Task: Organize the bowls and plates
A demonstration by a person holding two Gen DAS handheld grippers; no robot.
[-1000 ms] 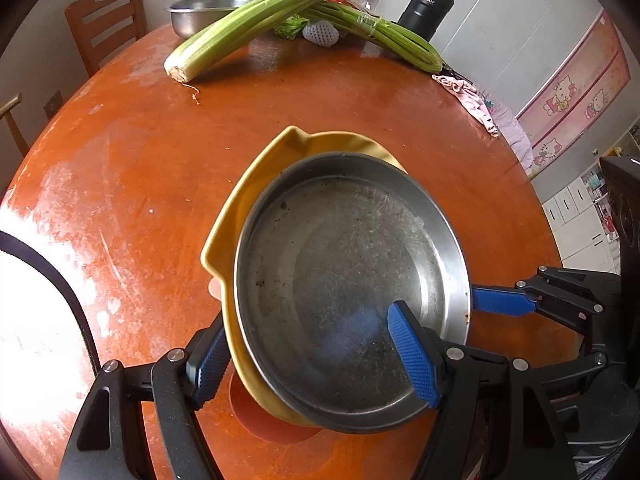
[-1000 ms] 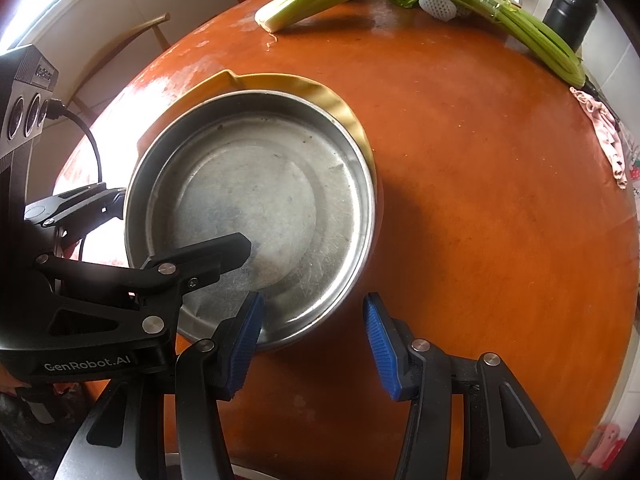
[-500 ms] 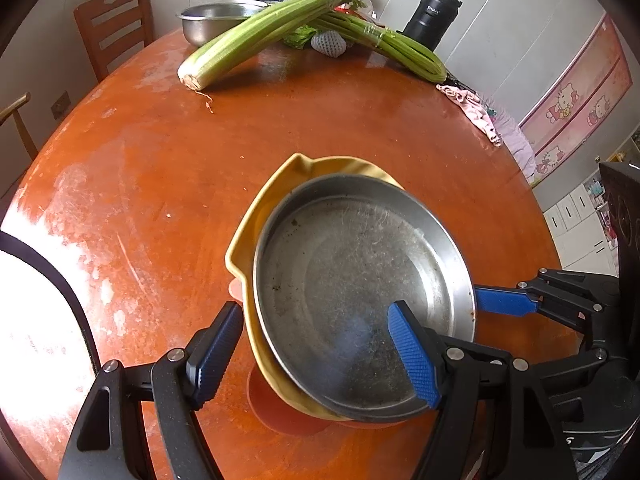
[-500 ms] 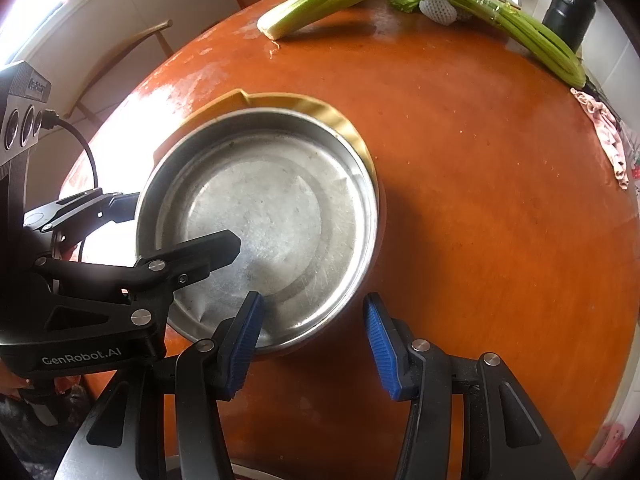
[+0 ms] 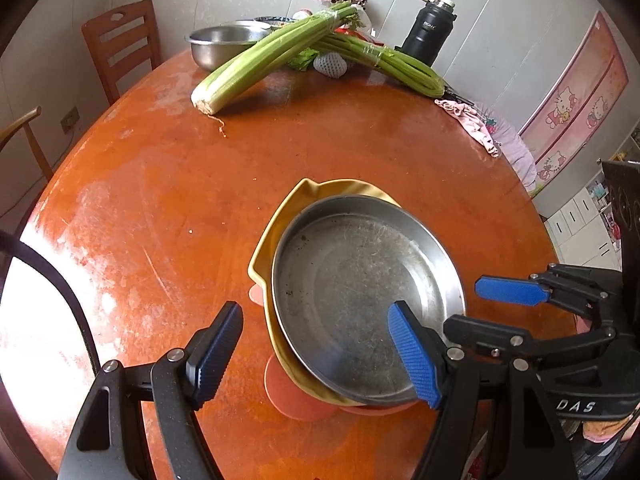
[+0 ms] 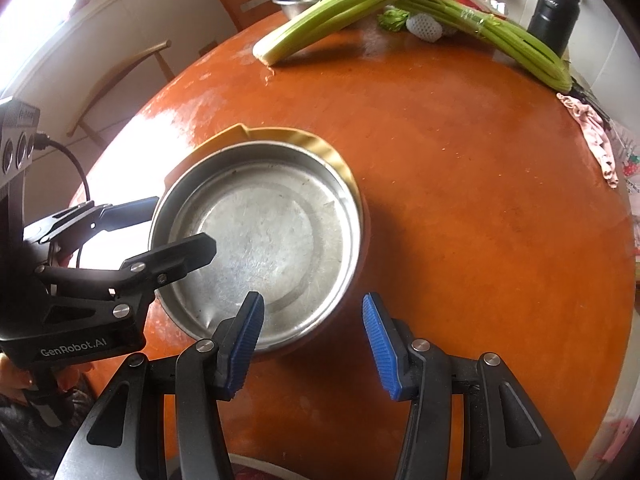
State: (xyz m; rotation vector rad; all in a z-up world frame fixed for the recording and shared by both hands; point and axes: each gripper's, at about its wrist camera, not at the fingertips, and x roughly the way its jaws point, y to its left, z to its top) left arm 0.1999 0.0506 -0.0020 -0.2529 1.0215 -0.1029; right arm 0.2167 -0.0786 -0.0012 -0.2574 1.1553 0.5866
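On the round orange worktop (image 5: 168, 184), the steel plate (image 5: 360, 296) sits nested inside the yellow bowl (image 5: 276, 232), which rests on an orange plate (image 5: 296, 396) near my edge. My left gripper (image 5: 316, 356) has its fingers spread wide, one pad left of the stack and the other over the steel plate's near rim, gripping nothing; my right gripper (image 6: 312, 344) also has fingers spread, one over the plate's rim, the other above bare worktop. At the far side lie celery bunches (image 5: 264, 64), a steel bowl (image 5: 220, 44) and a black flask (image 5: 428, 32).
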